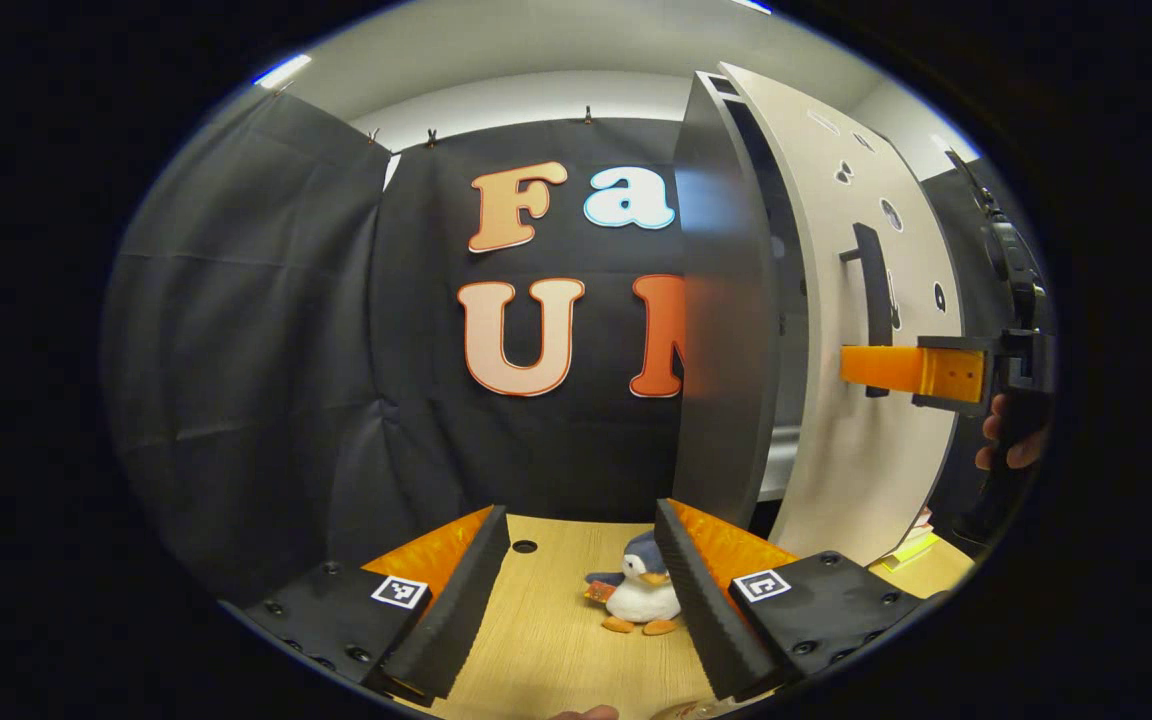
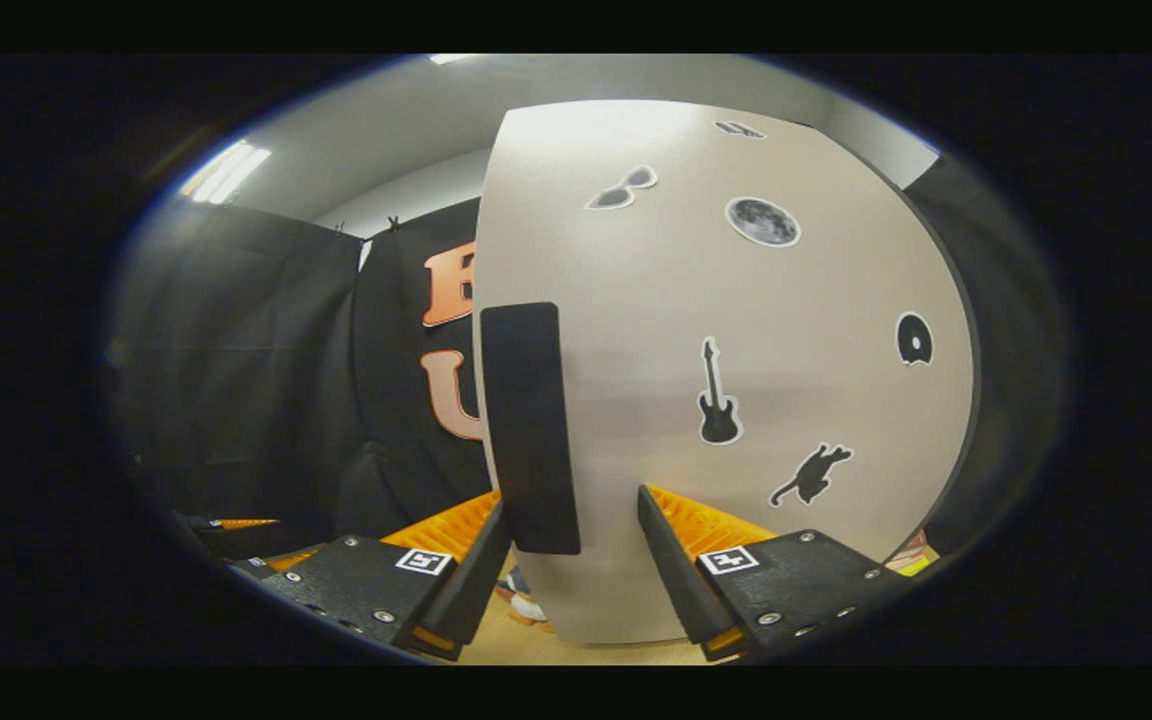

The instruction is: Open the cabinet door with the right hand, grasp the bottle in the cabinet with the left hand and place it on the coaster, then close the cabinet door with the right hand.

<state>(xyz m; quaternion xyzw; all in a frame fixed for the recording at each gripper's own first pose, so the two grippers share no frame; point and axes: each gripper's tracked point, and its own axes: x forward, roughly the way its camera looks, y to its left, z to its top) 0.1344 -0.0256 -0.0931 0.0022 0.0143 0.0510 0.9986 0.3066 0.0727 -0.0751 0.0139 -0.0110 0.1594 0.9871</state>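
In the left gripper view, the left gripper (image 1: 581, 590) hangs low over the wooden table (image 1: 546, 640) with its fingers spread wide and nothing between them; it looks parked clear of the door's swing until there is something to reach for. A toy penguin (image 1: 641, 598) sits on the table just inside the right-hand finger, no part of the task. To the right stands the cabinet (image 1: 721, 320), its door (image 1: 861, 330) swung partly out on the near side, so a dark gap shows between door and carcass. The bottle cannot be made out in that gap, and the coaster cannot be picked out either. Farther right, the right gripper (image 1: 861, 368) comes in level at the height of the door's handle (image 1: 874, 300), held by a hand (image 1: 1011, 435); its tips lie across the handle's lower part, the likely reason being to hook it and pull.

In the right gripper view, the door (image 2: 736, 330) fills the near field, dotted with stickers. The handle (image 2: 529, 425) stands upright, its lower end dropping between the fingers of the right gripper (image 2: 571, 545), nearer the left one. The fingers are parted and I cannot tell that either presses on the handle. The door seems only part open, so the opening step is probably in hand.
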